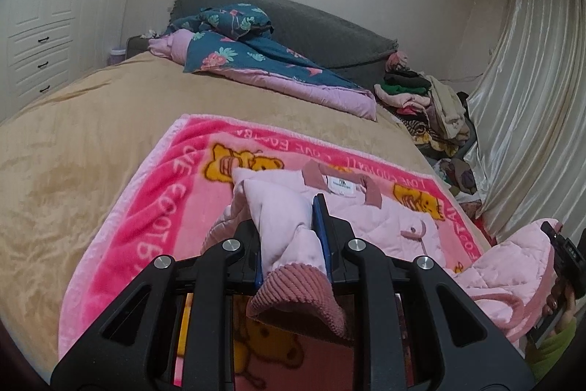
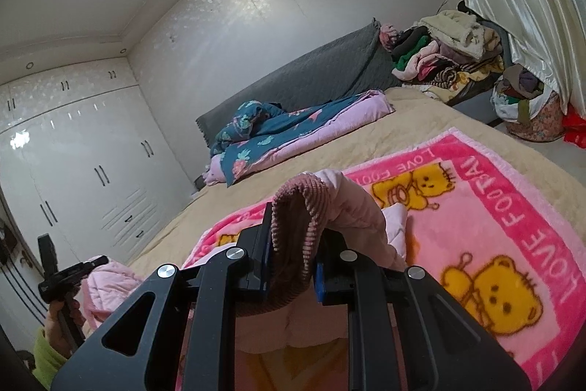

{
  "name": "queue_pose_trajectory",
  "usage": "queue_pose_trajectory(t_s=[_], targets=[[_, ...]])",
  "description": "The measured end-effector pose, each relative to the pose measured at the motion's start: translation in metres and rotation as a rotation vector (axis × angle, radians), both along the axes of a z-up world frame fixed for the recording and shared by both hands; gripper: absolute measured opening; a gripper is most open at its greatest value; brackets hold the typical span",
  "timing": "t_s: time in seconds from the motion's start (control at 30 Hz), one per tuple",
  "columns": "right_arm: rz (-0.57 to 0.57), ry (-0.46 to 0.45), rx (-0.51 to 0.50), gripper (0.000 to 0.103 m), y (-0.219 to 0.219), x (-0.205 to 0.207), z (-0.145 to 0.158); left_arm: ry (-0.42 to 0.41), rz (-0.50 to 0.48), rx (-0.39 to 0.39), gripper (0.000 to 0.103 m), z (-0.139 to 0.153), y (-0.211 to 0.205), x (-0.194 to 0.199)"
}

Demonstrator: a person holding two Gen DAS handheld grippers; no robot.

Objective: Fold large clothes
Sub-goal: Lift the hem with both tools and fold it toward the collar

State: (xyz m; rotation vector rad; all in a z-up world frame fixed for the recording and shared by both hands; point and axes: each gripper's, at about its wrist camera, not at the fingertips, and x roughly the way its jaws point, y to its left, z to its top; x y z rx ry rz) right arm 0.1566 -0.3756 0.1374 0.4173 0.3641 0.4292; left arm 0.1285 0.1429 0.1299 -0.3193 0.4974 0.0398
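Each claw is clenched on 1 ribbed cuff of the quilted pale-pink jacket point(image 1: 370, 218): left claw point(image 1: 293, 237), right claw point(image 2: 293, 244). Its body lies ahead, collar farthest, on the pink bear-print blanket point(image 1: 146, 207).

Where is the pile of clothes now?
In the left wrist view the pile of clothes lies at the far right, beside the bed's grey headboard and against the cream curtain.
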Motion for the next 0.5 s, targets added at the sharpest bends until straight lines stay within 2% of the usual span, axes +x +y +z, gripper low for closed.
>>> queue_pose_trajectory(t_s=[0.2,0.5], targets=[[-0.016,-0.007,-0.005,0.016,0.0,0.012,0.005,-0.013,0.012,0.011,0.014,0.008,0.002,0.015],[-0.029,-0.003,-0.006,0.016,0.001,0.033,0.008,-0.026,0.047,0.07,0.014,0.012,-0.005,0.039]])
